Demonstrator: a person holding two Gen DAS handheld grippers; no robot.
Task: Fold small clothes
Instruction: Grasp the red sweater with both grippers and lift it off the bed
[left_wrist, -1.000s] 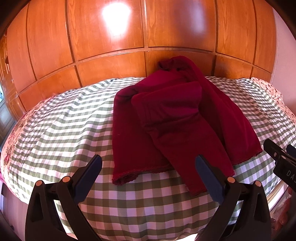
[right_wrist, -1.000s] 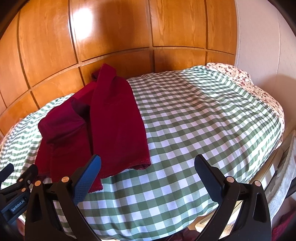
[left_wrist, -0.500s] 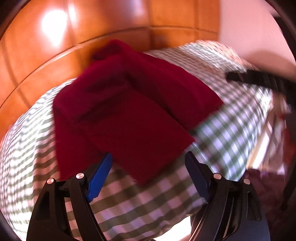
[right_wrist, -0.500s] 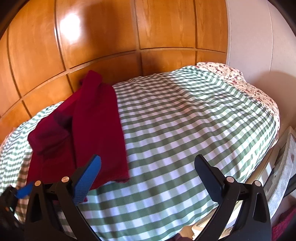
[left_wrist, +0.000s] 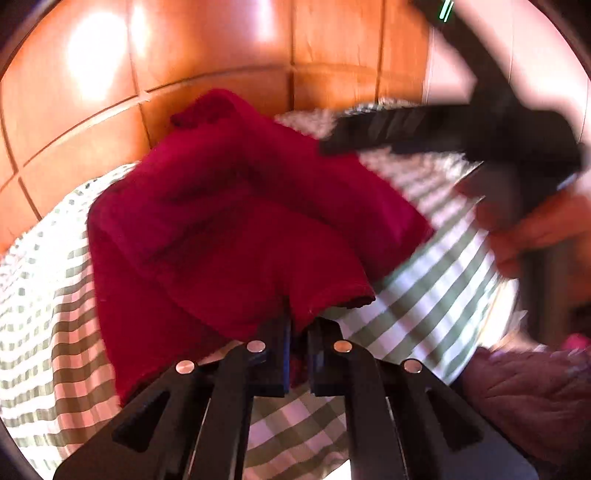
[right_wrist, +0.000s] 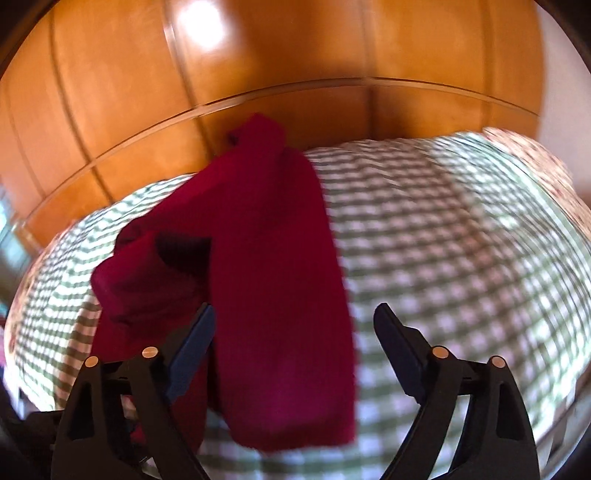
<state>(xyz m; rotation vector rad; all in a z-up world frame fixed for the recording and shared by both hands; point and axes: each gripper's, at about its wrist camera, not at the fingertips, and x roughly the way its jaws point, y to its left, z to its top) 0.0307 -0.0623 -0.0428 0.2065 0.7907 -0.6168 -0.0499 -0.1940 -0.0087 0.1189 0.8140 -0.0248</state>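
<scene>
A dark red garment (left_wrist: 229, 229) lies rumpled on the green-and-white checked bedcover (left_wrist: 436, 291). My left gripper (left_wrist: 298, 325) is shut on the near hem of its folded-over part. The garment also shows in the right wrist view (right_wrist: 269, 280), long and stretched toward me. My right gripper (right_wrist: 295, 332) is open, its fingers straddling the near end of the right strip of the garment; it also shows in the left wrist view (left_wrist: 443, 136), blurred, above the garment's right side.
A wooden panelled headboard wall (right_wrist: 295, 66) stands behind the bed. The bed's right edge (left_wrist: 495, 314) drops off near a pink quilted thing (left_wrist: 524, 395). A flowered pillow or sheet edge (right_wrist: 535, 155) lies at the far right.
My left gripper has moved in and shut on the garment's near hem. My right gripper has swung left over the garment's right strip, still open.
</scene>
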